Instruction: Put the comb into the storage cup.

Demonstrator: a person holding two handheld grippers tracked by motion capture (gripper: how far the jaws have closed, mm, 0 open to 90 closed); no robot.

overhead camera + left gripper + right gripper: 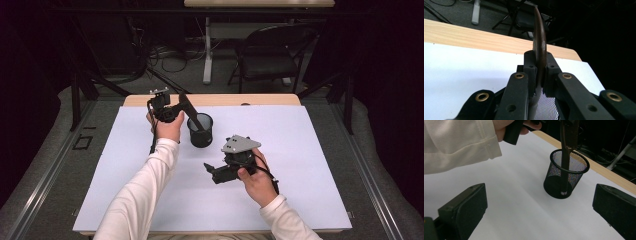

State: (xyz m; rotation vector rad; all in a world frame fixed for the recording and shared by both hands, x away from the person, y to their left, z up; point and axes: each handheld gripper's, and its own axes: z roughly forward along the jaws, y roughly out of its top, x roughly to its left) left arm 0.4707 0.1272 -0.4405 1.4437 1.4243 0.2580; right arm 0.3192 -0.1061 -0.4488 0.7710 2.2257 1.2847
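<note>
Nearest us, low and right of centre in the high view, our right gripper (212, 170) rests on the white sheet (300, 150) with its jaws spread wide and nothing between them. Farther up, just left of centre, stands the black mesh cup (200, 131). Our left gripper (172, 111), above and left of it, is clamped on a dark brown comb (567, 150). The comb is long, thin and slightly curved, with fine teeth along its upper part. Its handle end has gone down inside the cup and seems to sit at the bottom. We judge the step to be dropping the comb in. Next we should open the left jaws and lift clear without tipping the light cup.
</note>
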